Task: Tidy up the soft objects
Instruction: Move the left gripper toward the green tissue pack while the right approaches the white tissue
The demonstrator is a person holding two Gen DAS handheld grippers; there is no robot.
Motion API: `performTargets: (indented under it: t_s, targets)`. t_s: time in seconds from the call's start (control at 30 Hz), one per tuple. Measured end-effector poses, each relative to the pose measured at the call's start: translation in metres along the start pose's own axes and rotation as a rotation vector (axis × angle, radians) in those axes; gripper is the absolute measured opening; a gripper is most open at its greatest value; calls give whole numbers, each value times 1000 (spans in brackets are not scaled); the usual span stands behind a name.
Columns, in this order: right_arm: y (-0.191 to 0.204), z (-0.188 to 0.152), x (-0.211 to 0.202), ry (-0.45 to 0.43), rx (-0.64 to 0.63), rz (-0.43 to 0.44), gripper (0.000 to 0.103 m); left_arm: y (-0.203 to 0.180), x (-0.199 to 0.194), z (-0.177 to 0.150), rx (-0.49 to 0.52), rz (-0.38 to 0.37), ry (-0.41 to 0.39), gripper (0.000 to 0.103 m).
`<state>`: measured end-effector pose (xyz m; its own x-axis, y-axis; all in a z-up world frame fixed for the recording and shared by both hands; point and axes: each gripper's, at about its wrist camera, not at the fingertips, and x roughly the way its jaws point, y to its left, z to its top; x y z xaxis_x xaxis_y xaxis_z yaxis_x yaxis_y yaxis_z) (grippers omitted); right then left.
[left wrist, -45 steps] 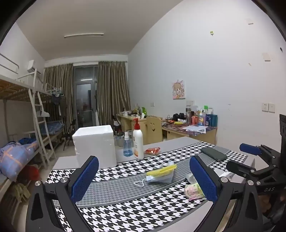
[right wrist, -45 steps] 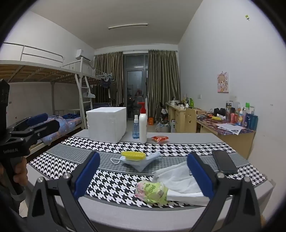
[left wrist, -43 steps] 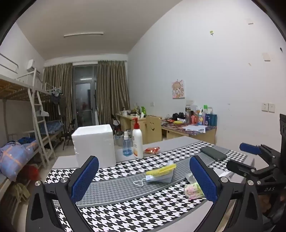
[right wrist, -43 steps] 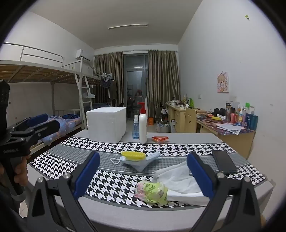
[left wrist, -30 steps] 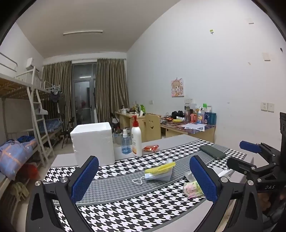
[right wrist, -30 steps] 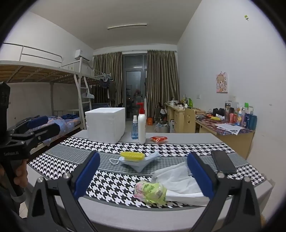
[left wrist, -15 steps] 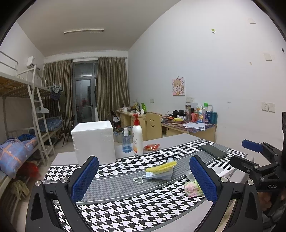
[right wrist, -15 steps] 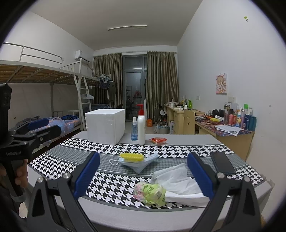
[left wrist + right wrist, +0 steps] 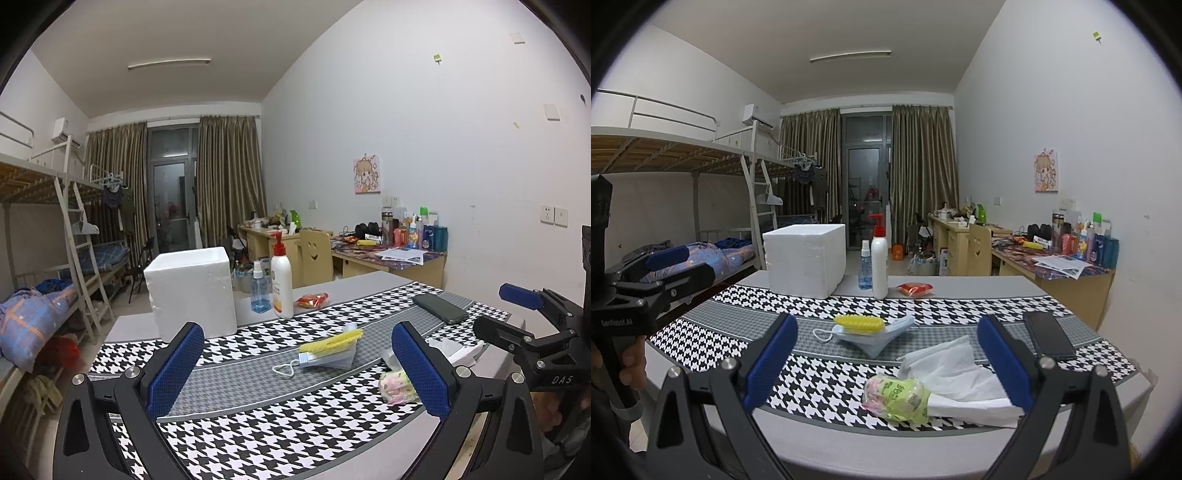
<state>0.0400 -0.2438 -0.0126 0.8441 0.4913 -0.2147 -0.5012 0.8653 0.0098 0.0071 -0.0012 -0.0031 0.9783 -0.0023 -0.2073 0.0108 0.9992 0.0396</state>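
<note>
We work at a table (image 9: 979, 286) with a black-and-white houndstooth cloth (image 9: 923, 306), in a dorm room with a bunk bed (image 9: 683, 155) to the left, brown curtains (image 9: 923, 173) at the far door, and cluttered desks (image 9: 1067, 266) along the right wall.

At the table's far side stand a white foam box (image 9: 805, 258), a blue spray bottle (image 9: 865, 266) and a white pump bottle (image 9: 880, 262) just beside each other, with a red packet (image 9: 916, 289) near them. A dark phone (image 9: 1049, 336) lies at the right.

The soft things sit mid-table and near the front edge: a face mask (image 9: 875, 334) with a yellow brush (image 9: 858, 323) on top, and nearer us a white tissue (image 9: 956, 373) touching a green-and-pink tissue pack (image 9: 895, 400), whose print is too small to read.

The right view shows "GenRobot.AI" on the left gripper's (image 9: 295, 365) side; the left view shows "DAS" on the right gripper (image 9: 886, 354). Only the left view shows wall sockets (image 9: 554, 215); only the right view shows the pack whole.

Both grippers hang above the near edge, jaws wide apart, holding nothing.
</note>
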Motion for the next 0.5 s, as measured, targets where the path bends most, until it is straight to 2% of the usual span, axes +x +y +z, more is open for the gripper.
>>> performTargets:
  t_s: [0.5]
  targets:
    - [-4, 0, 10, 28, 13, 4, 100, -1, 9, 0, -7, -12, 26, 102]
